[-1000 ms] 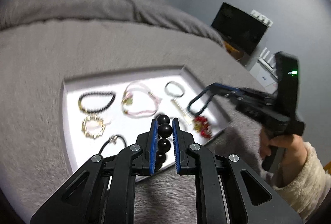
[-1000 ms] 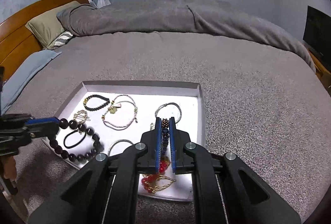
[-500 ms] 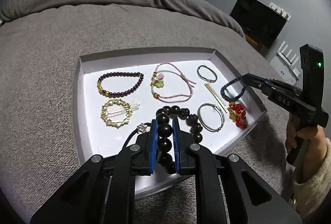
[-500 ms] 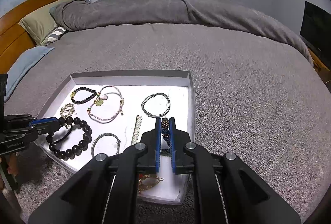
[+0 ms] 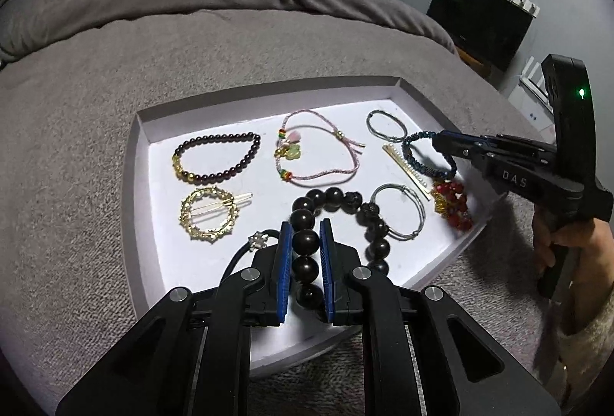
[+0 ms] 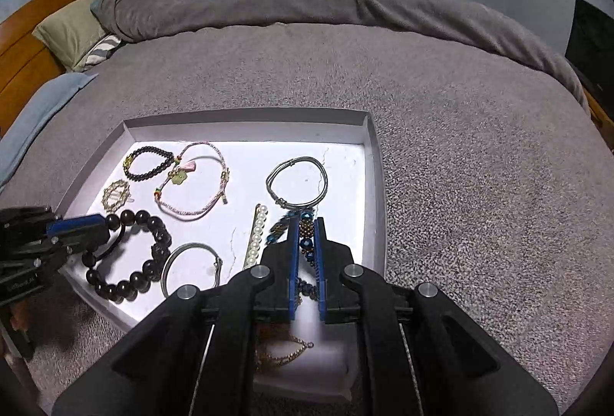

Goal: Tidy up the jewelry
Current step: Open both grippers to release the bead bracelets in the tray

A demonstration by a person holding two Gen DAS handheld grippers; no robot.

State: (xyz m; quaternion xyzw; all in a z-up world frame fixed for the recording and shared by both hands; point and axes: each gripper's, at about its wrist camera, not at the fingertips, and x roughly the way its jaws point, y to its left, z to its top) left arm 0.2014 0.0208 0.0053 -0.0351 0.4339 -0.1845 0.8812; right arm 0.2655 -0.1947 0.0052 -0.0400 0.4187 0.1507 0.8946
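My left gripper (image 5: 306,243) pinched the dark bead bracelet (image 5: 337,197) and my right gripper (image 6: 306,243) the blue beaded bracelet (image 6: 305,230), both low over the white tray (image 6: 378,185); releasing either could tangle it with the silver bangle (image 5: 399,210) beside my fingers

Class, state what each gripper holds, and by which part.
Left gripper: large dark bead bracelet, clamped across beads on its near side. Right gripper: blue beaded bracelet, pinched on its beaded band.

Jewelry crowds the tray (image 6: 374,162) (far-right floor bare); blanket (image 6: 479,166) around lies open.
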